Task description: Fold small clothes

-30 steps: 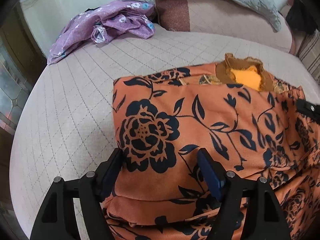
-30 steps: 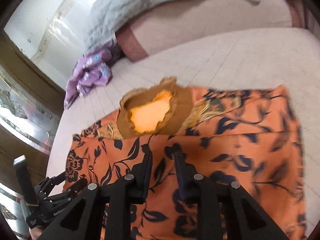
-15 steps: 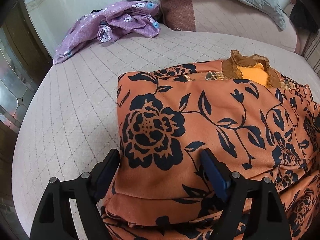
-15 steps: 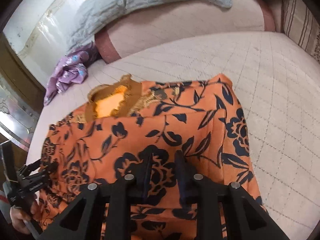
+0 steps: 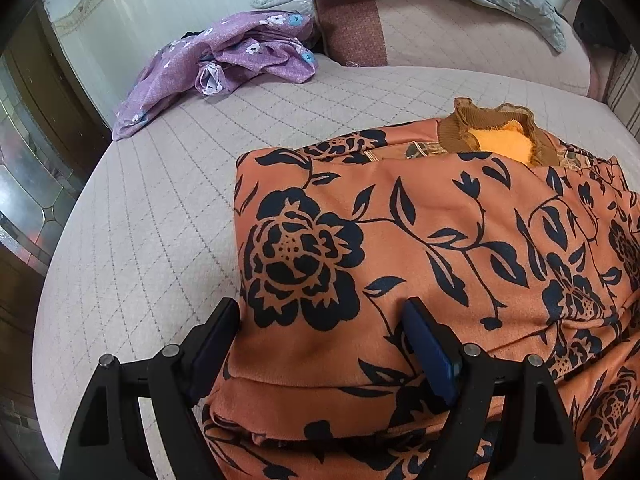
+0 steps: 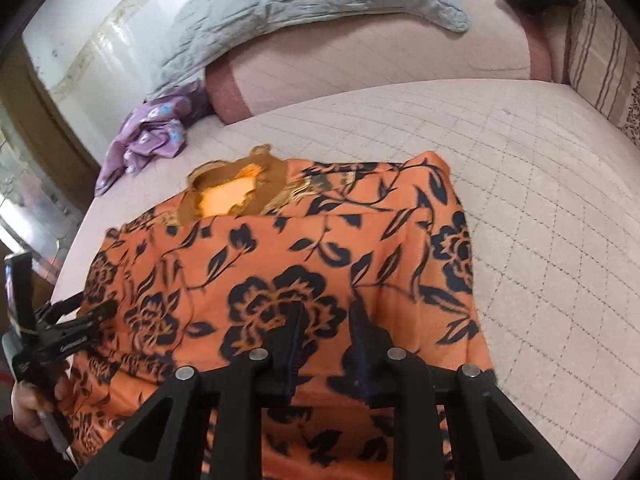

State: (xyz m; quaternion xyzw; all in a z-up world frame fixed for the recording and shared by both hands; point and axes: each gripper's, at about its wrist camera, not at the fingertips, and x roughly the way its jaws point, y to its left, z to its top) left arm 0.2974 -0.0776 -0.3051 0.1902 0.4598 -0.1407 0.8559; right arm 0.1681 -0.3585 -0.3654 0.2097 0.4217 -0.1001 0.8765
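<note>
Two claws work over a quilted pink bed [image 5: 160, 200]. Folded on it lies the orange floral garment [image 5: 420, 240], its brown collar [image 5: 500, 128] at twelve o'clock. A purple garment [image 5: 224, 60] sits crumpled at ten o'clock. The left claw [image 5: 320, 320] spreads wide astride the fold's corner; the right claw [image 6: 326, 312] is narrowed, pinching a ridge of the cloth.

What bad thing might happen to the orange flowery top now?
The left gripper is open around the top's folded edge, so the layers may slide apart. The right gripper seems to pinch only a little cloth, though blur hides it; a tug might pull it free and wrinkle the fold. The collar sticks out, so the next fold might come out lumpy.
</note>
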